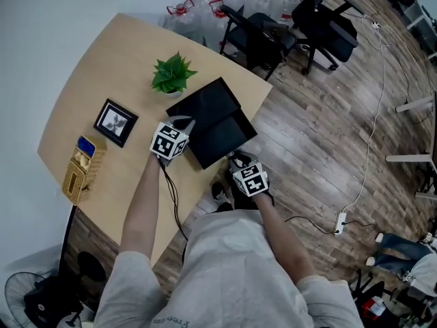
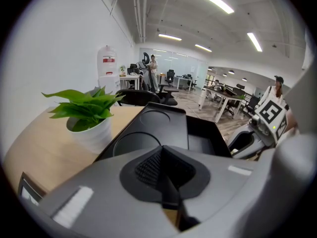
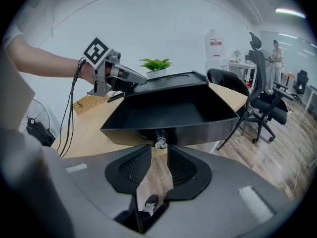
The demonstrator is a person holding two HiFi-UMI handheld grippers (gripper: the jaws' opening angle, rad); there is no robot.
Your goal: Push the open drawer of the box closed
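A black box (image 1: 208,103) lies on the wooden table (image 1: 102,67), and its drawer (image 1: 223,141) is pulled out toward the table's front edge. My left gripper (image 1: 184,123) is shut and rests against the box's left side; in the left gripper view the box top (image 2: 158,128) lies just ahead of it. My right gripper (image 3: 158,150) is open by a narrow gap, right in front of the drawer's small glass knob (image 3: 160,144). The drawer (image 3: 168,115) looks empty inside. Neither gripper holds anything.
A potted green plant (image 1: 172,74) stands just behind the box. A framed picture (image 1: 116,122) and a wicker basket (image 1: 83,169) lie to the left. Black office chairs (image 1: 266,36) stand beyond the table on the wooden floor.
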